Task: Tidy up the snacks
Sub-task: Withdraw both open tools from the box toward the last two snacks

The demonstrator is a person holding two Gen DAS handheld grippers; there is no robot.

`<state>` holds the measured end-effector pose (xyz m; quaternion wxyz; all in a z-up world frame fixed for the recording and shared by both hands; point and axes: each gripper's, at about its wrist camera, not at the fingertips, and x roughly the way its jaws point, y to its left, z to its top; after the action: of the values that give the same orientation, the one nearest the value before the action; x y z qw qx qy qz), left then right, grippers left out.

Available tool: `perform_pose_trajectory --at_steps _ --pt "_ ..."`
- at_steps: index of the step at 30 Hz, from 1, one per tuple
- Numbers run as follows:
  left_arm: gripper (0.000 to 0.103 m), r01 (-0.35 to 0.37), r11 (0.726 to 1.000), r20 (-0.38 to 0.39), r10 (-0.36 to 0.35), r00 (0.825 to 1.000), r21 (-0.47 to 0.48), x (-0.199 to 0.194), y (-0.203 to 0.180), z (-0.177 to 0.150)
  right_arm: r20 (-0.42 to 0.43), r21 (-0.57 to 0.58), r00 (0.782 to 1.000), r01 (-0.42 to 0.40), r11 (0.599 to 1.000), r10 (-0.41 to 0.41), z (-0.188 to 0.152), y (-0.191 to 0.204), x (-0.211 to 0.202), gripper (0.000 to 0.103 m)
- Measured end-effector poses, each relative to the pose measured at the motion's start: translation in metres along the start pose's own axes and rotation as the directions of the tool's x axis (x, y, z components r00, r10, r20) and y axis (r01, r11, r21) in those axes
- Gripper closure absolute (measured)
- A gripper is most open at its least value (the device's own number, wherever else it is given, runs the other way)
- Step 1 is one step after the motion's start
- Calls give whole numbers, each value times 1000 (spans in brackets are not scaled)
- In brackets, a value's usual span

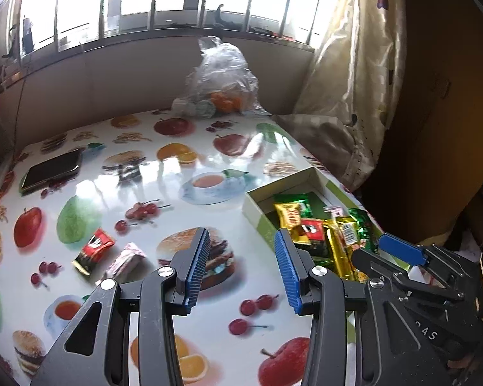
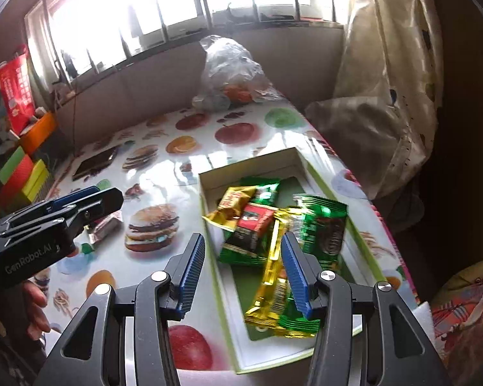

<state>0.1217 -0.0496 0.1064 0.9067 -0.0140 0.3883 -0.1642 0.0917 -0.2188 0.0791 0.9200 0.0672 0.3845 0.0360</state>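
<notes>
In the left wrist view, a dark glossy phone [image 1: 51, 172] lies flat at the left edge of the table [image 1: 164, 189], whose slick, shiny cloth is printed with fruit and burgers. Lower left of centre sit two loose snacks – a crinkly red-and-black packet [image 1: 93, 252] and, just beside it, a pale pink wrapped block [image 1: 125, 262]. The left gripper [image 1: 240, 268] fills the bottom middle, its ribbed blue pads parted over bare cloth, grasping nothing. At the top centre stands a crumpled clear plastic bag [image 1: 223, 74]. To the right, a shallow rectangular cardboard box [image 1: 257, 212] holds a heap of foil snacks [image 1: 318, 228] in gold, red and green.

In the right wrist view the box [image 2: 209, 222] fills the middle – the right gripper [image 2: 243, 271] hangs above its near end, jaws released and empty, over a long gold foil bar [image 2: 270, 286]. A shiny green packet [image 2: 325, 234] lies to its right.
</notes>
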Motion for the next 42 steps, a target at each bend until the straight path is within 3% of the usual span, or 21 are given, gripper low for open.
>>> perform_pose_trajectory --at_steps 14,33,42 --pt "60 -112 993 43 114 993 -39 -21 42 -9 -12 -69 998 -57 996 56 7 49 20 54" --pt "60 -161 980 40 166 985 -116 -33 107 -20 -72 -146 991 -123 982 113 14 111 55 54" --pt "60 -219 961 33 228 973 -168 -39 152 -28 -129 -162 978 -186 969 166 17 147 88 54"
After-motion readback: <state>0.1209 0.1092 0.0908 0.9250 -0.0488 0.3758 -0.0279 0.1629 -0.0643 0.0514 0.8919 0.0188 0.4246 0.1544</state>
